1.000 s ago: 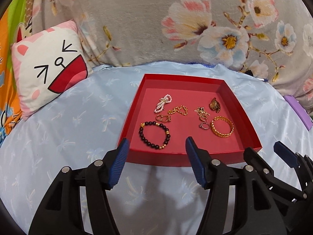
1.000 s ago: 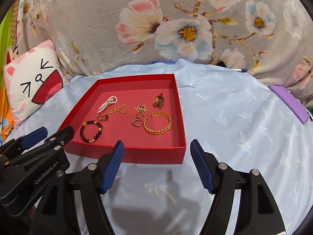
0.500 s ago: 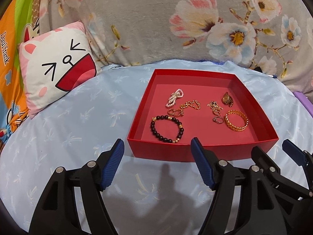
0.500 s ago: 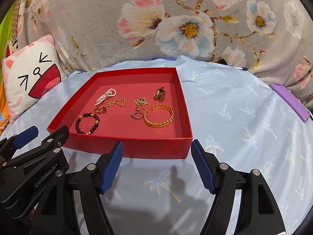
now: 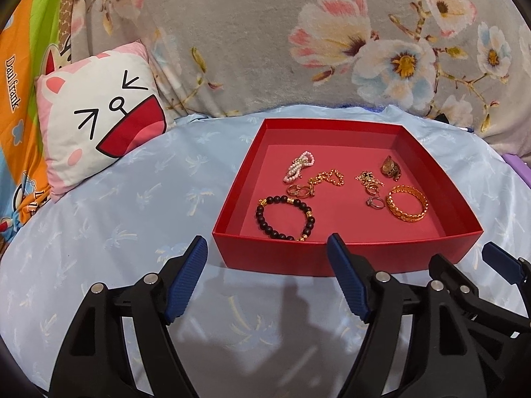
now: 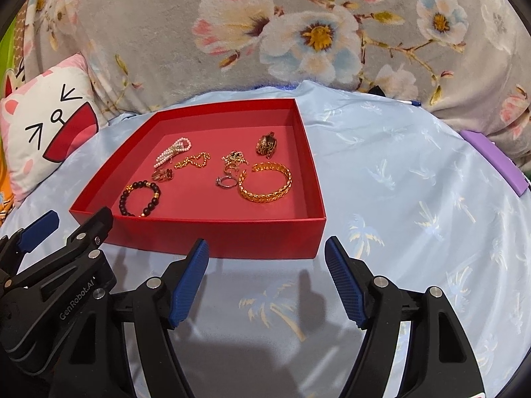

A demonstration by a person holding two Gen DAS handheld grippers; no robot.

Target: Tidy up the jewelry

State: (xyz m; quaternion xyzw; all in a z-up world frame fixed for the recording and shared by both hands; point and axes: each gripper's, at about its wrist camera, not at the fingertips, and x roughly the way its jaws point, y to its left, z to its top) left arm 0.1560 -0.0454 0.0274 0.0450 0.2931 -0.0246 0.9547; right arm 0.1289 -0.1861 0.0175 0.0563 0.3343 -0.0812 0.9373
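Lying inside the red tray [image 5: 348,258] at frame centre, the black bead bracelet [image 5: 284,213] sat nearest, just above and between the left gripper [image 5: 267,248] fingers; the gold bangle [image 6: 265,181] lay above the right gripper [image 6: 266,248]. Both grippers hovered spread wide and empty over the blue bedsheet [image 6: 415,199].

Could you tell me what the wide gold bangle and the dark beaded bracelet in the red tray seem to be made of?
Gold bangle: shiny yellow metal, likely gold-toned, judging by bright glints on its woven links. Beaded bracelet: round dark beads, possibly wood or stone, with a soft sheen and small gold spacers.
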